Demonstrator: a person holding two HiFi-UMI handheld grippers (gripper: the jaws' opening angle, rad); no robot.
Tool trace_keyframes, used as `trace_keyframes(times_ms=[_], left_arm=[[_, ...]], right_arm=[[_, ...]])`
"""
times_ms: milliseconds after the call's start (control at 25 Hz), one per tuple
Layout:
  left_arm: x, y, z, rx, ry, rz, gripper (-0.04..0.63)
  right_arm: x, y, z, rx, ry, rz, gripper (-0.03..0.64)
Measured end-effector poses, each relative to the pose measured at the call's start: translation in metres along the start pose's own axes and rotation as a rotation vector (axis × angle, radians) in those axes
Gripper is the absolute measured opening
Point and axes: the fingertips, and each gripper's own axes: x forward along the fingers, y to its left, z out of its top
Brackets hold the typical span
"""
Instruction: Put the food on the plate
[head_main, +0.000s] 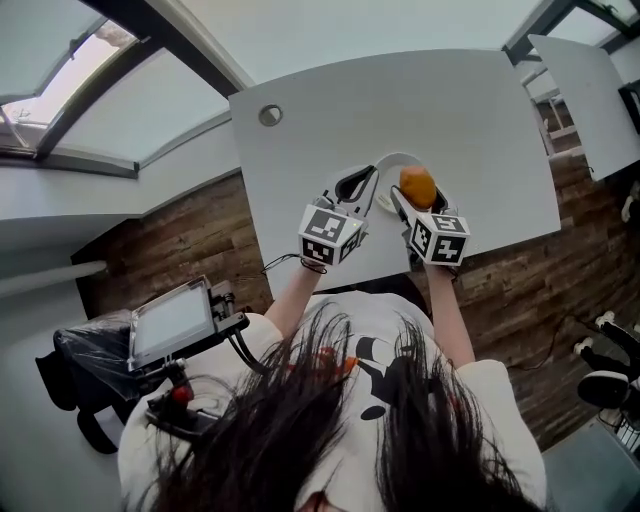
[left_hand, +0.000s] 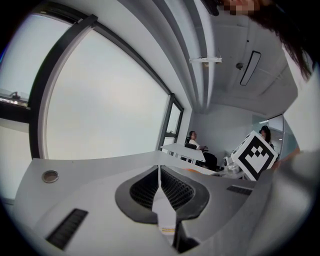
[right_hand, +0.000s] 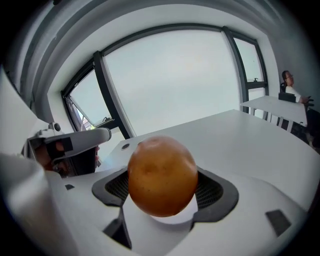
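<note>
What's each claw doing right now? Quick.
Left claw: closed, tips together, nothing visible between them.
Right claw: closed on the round orange food.

I'm in an office: a white counter (head_main: 330, 110) with a cable grommet (head_main: 270, 115), big windows (right_hand: 170, 80), wood floor (head_main: 190, 235), and a person (left_hand: 192, 140) seated at another desk (left_hand: 177, 149).
</note>
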Motion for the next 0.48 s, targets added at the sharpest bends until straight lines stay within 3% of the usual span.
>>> trace_keyframes(times_ms=[480], left_arm=[[-0.001, 0.010, -0.007, -0.004, 0.041, 0.037, 0.006]], right_arm=[[0.053, 0.009, -0.034, -0.148, 0.131, 0.070, 0.379]])
